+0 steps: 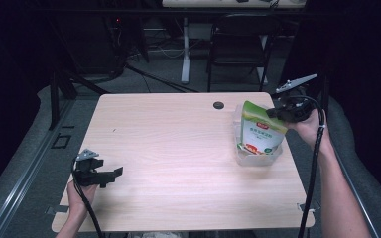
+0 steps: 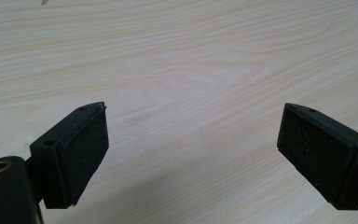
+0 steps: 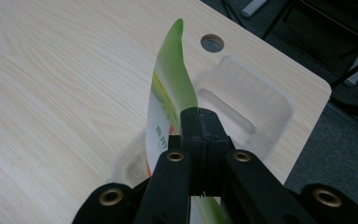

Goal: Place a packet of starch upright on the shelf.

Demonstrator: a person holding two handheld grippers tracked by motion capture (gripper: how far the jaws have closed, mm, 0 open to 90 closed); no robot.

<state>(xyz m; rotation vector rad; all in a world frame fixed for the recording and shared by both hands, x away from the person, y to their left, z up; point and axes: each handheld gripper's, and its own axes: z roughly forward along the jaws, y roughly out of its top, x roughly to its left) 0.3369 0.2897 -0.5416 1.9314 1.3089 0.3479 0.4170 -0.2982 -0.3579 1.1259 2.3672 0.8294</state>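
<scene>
We see a pale wood-grain tabletop (image 1: pixel 178 148), a green-and-white pouch (image 1: pixel 262 130) with red and orange print low down, a clear bin (image 1: pixel 258 157), and black grippers: left (image 1: pixel 113 172), right (image 1: pixel 274 113).

A pale, matt wood-grain table (image 1: pixel 178 148) is seen. A glossy green-and-white pouch (image 3: pixel 168 93) is shown against a clear, smooth plastic tray (image 3: pixel 256 107). Matt, finely speckled black pads (image 2: pixel 81 156) are seen lower left.
</scene>
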